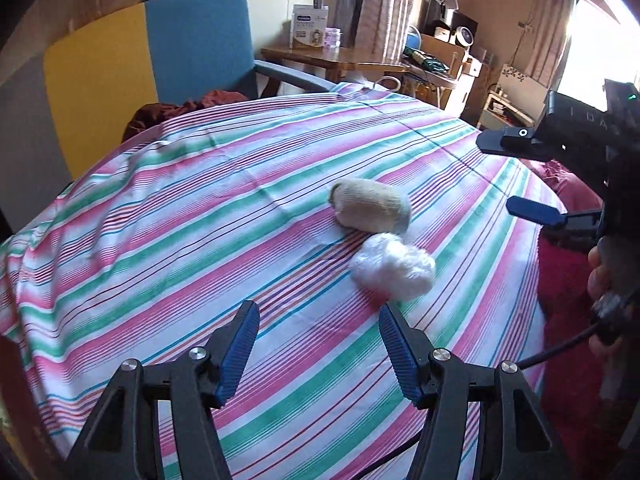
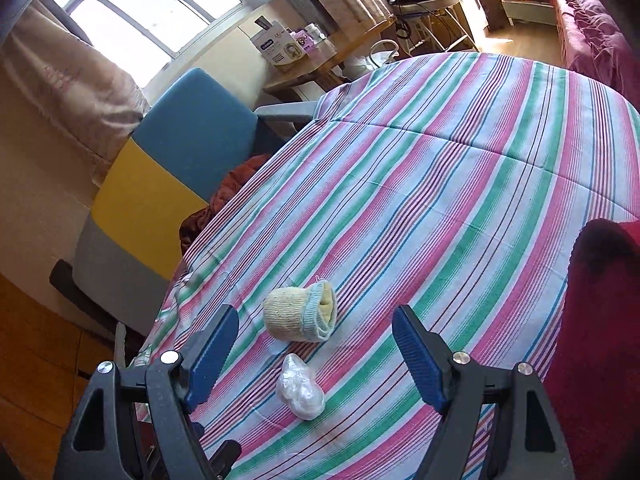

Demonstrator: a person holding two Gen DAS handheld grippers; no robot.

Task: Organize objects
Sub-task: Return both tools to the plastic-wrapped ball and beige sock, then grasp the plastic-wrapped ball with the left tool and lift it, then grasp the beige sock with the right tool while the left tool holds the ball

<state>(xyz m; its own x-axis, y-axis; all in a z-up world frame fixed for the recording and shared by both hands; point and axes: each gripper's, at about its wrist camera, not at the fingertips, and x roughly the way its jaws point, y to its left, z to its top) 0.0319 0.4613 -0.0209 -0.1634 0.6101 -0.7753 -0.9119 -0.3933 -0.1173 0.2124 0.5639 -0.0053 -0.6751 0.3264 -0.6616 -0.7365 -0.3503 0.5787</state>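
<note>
The left gripper (image 1: pixel 318 354) points down at the striped cloth (image 1: pixel 200 240) on the worktop. Its jaws are about half open and hold nothing. Just past the tip of its right-hand jaw, nearly touching it, lies the fluffy white ball (image 1: pixel 392 266). A bit farther on is the rolled cream sock (image 1: pixel 370 208), touching or almost touching the white ball.

The right gripper (image 2: pixel 316 354) also tilts down, rolled to one side, so the room looks slanted in its view. Its jaws are wide and empty. The fluffy white ball (image 2: pixel 301 390) sits between them, a little toward the left-hand jaw. The rolled cream sock (image 2: pixel 300 316), with its blue cuff, lies just past the tips.

I think the job now is to pick up one of these two soft things. To do it well, one gripper should go straight over one thing so it sits in the middle of the gap. Then it should close slowly. Soft things squash, so a gentle squeeze is enough. Take care not to bump the other one away.

Far back are a blue and yellow chair (image 1: pixel 160 52) and a bright window (image 2: pixel 140 8).
</note>
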